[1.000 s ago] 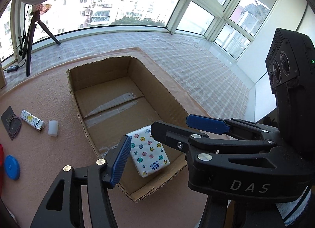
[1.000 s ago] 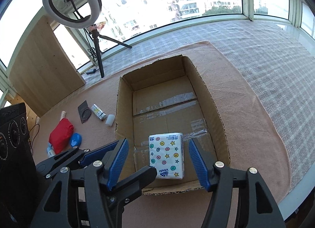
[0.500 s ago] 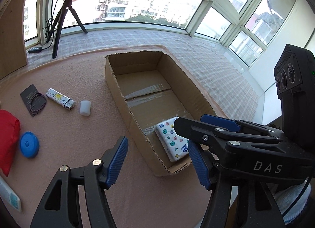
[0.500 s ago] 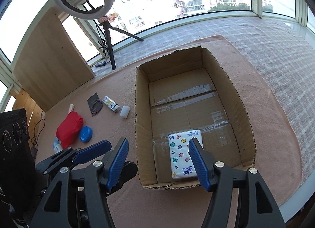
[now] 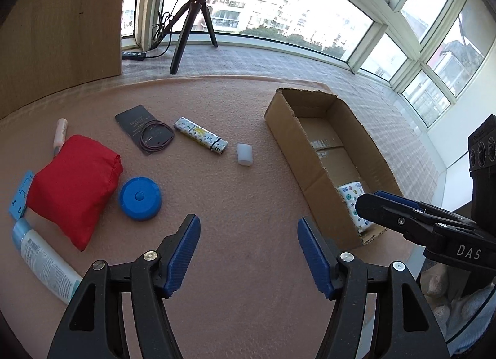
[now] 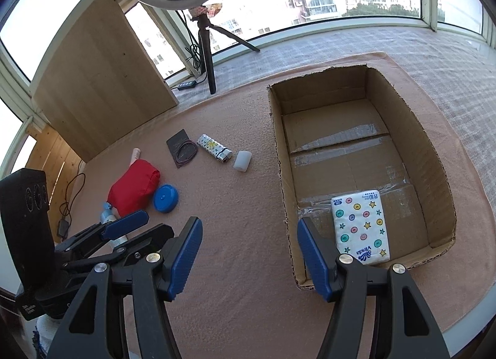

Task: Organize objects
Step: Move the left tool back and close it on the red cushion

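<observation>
Pink carpet (image 5: 248, 204) fills the frame below bright windows. Both the left gripper (image 5: 246, 242) and right gripper (image 6: 248, 244) gape wide, empty. At right, the cardboard box (image 6: 434, 154) holds a tissue pack (image 6: 361, 225); a lighter (image 5: 200, 135) and blue disc (image 5: 140, 194) lie at left.

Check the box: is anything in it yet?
Yes, one item. The tissue pack lies flat on the floor of the open box at its near end; the rest of the floor shows only bare cardboard and tape.
</observation>
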### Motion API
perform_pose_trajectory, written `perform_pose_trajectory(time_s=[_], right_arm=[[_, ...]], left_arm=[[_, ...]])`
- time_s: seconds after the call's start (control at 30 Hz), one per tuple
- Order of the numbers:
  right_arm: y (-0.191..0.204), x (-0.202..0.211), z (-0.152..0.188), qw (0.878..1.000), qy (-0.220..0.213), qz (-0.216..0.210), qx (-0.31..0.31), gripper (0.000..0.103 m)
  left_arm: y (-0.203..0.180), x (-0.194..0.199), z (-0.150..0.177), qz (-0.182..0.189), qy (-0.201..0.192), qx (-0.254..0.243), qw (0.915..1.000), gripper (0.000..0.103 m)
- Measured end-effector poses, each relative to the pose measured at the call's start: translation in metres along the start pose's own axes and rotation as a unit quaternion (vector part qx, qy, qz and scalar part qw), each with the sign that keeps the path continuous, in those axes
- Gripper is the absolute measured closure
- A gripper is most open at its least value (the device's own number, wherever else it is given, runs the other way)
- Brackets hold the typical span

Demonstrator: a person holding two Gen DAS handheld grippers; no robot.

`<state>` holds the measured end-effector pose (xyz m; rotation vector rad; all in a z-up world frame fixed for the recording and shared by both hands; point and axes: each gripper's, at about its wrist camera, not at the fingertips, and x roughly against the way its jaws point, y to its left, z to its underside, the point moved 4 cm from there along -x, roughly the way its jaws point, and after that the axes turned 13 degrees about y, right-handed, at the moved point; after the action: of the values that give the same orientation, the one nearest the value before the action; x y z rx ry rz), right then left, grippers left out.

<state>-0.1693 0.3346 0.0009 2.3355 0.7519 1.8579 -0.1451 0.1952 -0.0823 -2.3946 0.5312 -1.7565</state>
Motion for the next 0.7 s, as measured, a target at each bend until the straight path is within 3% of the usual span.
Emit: perform_pose_trajectory(time_s=[0.33,0.7], right_arm=[[0.025,-0.005,0.005,1.0,-0.005,0.017,0.01,0.043],[0.032,-0.016,0.018,0.999,0.007,0.033,0.002,0.043]], left_arm=[[0.109,0.014,-0.023,-0.062,0.01,0.073,0.9953,0.034],[0.184,0.006,-0.069,-0.077,0.016,0.129,0.9885,0.034]])
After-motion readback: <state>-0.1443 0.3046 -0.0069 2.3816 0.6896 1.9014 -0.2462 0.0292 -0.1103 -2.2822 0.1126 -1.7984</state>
